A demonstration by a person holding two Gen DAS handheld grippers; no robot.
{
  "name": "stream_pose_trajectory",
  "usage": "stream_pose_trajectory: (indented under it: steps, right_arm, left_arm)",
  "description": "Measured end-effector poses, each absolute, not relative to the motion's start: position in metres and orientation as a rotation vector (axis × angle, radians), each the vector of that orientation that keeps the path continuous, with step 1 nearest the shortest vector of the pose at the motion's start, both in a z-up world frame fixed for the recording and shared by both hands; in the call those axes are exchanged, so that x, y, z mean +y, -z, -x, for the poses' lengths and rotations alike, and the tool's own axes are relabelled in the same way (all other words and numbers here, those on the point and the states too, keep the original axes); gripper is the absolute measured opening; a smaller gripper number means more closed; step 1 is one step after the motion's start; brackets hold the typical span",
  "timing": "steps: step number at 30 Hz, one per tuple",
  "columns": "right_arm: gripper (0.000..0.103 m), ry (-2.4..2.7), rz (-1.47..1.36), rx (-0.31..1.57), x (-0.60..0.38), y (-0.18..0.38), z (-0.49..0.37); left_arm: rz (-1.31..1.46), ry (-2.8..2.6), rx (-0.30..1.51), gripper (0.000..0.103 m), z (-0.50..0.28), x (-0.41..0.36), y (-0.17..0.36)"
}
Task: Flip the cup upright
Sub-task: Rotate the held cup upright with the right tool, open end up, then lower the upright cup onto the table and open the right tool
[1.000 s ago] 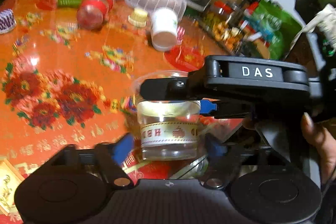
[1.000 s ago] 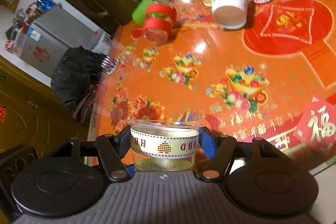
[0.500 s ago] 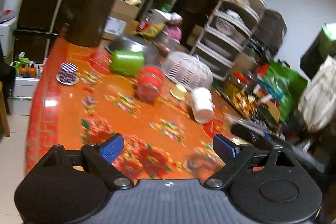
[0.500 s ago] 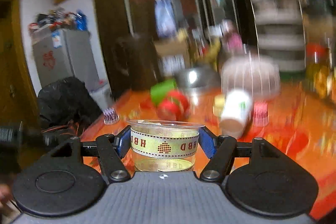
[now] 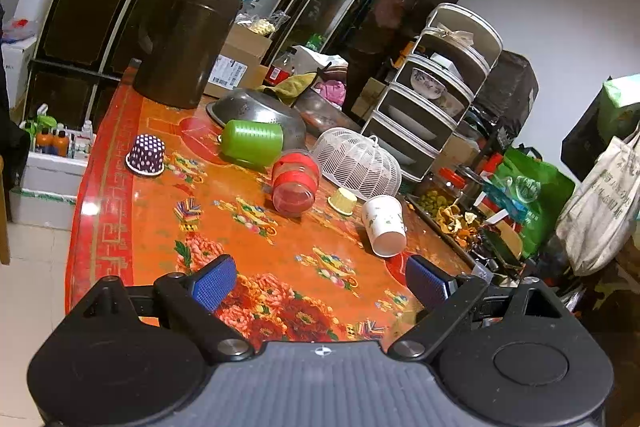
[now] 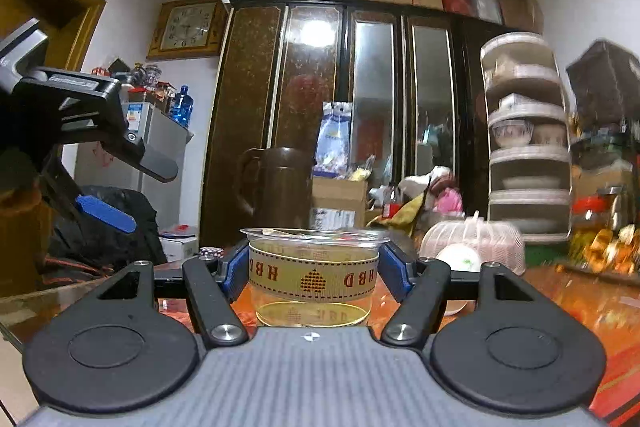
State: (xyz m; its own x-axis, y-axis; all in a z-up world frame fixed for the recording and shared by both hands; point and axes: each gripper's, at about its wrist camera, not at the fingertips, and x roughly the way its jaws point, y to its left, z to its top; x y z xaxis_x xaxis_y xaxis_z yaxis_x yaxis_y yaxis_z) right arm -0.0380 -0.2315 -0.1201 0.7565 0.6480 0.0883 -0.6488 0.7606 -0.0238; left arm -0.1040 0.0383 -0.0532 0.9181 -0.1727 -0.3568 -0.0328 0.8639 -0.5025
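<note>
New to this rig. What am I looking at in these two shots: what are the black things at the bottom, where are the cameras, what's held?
No robot arm: a person holds a two-finger gripper in each hand, each with a fisheye camera looking along its fingers. The black shapes are each gripper's own body.

Left view: the left gripper is open and empty above the orange table, which carries a green cup, a red jar and a white paper cup, all on their sides.

Right view: the right gripper grips a clear cup, mouth up.

black grippers [image 5: 318,283], blue ribbed pads [image 5: 212,281], silver screws, grey ridged base.
</note>
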Motion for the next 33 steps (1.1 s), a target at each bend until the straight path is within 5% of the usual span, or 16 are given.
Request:
stream_pose_trajectory:
  steps: [26, 33]
  right_arm:
    - [0.07, -0.673, -0.034, -0.077, -0.225, 0.144, 0.053]
    - [0.091, -0.69, -0.022, -0.034, -0.224, 0.141, 0.053]
  left_arm:
    - [0.575, 0.074, 0.428, 0.094, 0.106, 0.051, 0.075]
    - [0.56, 0.065, 0.439, 0.094, 0.104, 0.048, 0.078]
